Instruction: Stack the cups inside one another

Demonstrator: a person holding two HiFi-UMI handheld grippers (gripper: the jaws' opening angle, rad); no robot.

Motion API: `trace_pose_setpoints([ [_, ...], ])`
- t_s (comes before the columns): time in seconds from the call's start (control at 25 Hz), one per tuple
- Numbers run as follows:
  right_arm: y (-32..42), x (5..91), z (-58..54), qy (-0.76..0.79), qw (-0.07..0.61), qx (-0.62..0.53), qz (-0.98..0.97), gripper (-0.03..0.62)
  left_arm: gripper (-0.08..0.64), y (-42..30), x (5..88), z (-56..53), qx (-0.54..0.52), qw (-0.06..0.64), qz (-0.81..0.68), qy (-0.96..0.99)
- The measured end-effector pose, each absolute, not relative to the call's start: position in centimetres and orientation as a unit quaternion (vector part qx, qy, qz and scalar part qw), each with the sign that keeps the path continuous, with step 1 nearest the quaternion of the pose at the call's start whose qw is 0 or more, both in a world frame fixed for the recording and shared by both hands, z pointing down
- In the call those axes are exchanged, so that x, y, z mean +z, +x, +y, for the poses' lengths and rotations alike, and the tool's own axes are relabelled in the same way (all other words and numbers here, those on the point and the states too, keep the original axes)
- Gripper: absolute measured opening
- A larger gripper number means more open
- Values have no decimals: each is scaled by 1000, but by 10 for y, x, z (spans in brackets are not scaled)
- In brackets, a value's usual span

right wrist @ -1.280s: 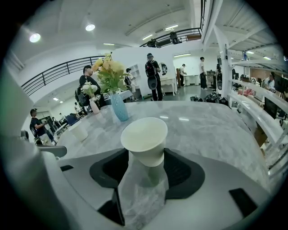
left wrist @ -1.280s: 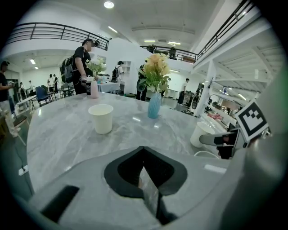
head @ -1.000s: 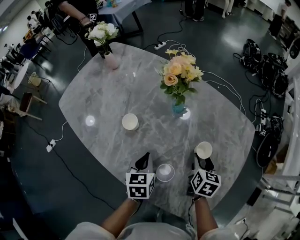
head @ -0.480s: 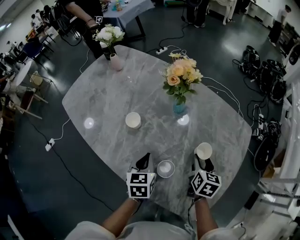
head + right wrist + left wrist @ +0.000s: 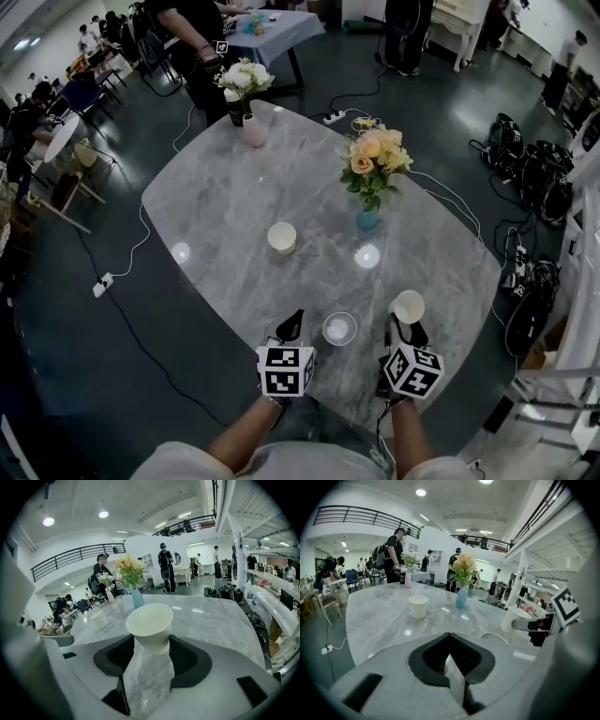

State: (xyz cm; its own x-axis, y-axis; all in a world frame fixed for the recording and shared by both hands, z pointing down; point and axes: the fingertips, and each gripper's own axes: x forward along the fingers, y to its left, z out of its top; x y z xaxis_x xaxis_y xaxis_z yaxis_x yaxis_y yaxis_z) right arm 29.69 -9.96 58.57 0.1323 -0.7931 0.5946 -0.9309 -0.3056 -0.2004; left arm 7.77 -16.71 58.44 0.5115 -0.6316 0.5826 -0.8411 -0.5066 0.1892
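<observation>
Cream paper cup (image 5: 149, 620) clamped in the fingers of your right gripper (image 5: 149, 643), left gripper (image 5: 450, 635) fingers pressed together, empty, clear cup (image 5: 339, 328) on desk (image 5: 234, 202) between both.

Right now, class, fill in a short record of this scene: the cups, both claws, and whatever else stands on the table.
table: grey marble
held cup: between the right claw's jaws
near cup: on the table, between the two claws
far cup: on the table, alone, mid-table
left claw: shut, empty
right claw: shut on the held cup
blue vase: beyond the near cup
pink vase: near the far edge
cups stacked: none yet
</observation>
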Motion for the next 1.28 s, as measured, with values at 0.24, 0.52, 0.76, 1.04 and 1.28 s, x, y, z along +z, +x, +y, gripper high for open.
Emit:
trace_pose_setpoints([
  [0.24, 280, 570, -91, 735, 111, 303, -596, 218, -5, 67, 573, -153, 214, 230, -448, 837],
  [0.52, 257, 552, -81, 724, 113, 287, -617, 218, -5, 53, 562, -135, 200, 231, -456, 836],
  [0.76, 235, 540, -75, 712, 112, 277, -635, 218, -5, 45, 554, -122, 189, 232, -460, 836],
  [1.04, 213, 532, -74, 698, 113, 271, -653, 218, -5, 34, 547, -115, 181, 233, -469, 833],
  [1.28, 193, 526, -77, 684, 114, 264, -670, 218, -5, 18, 542, -111, 172, 236, -483, 826],
])
